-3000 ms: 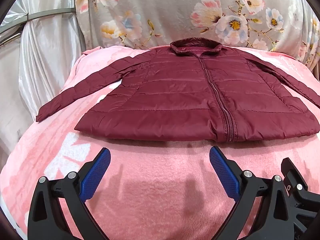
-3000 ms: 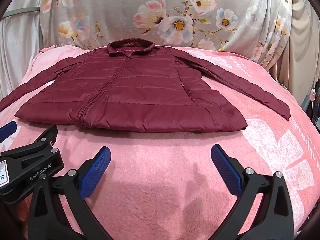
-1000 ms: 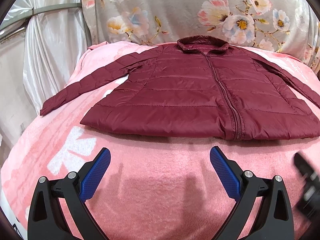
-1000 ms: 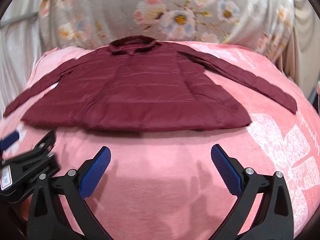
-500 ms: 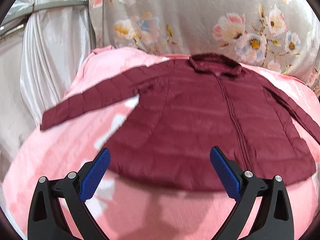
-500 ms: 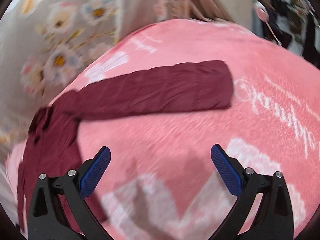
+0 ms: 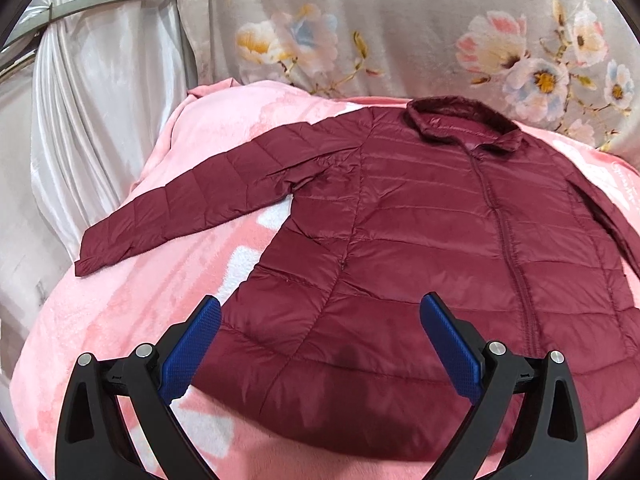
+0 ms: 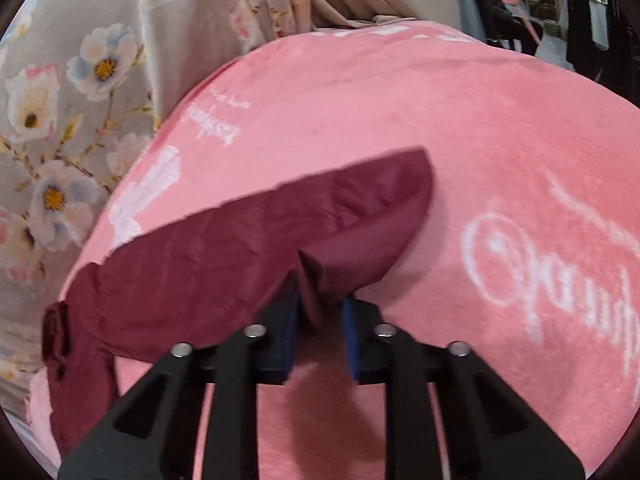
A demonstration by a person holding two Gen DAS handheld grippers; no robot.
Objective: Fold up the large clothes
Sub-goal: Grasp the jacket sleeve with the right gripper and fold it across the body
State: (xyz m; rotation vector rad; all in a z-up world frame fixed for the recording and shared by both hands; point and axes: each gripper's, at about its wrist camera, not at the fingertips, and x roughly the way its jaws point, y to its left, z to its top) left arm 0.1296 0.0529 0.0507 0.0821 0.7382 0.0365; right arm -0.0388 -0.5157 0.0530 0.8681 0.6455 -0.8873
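While its jaws have just been closing, the right gripper (image 8: 319,322) pinches a fold of the jacket's sleeve (image 8: 248,252) near the cuff, the blue pads almost together on the cloth. The left gripper (image 7: 320,344) hangs wide apart over the hem of the maroon jacket (image 7: 420,248), holding nothing. Only the left view shows the jacket whole, spread flat on the pink blanket (image 7: 120,312); beyond its collar hangs a floral curtain (image 7: 400,32).

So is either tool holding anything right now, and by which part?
The right tool has just closed on the maroon jacket, pinching its sleeve at the edge near the cuff. The left tool is open above the hem, holding nothing.
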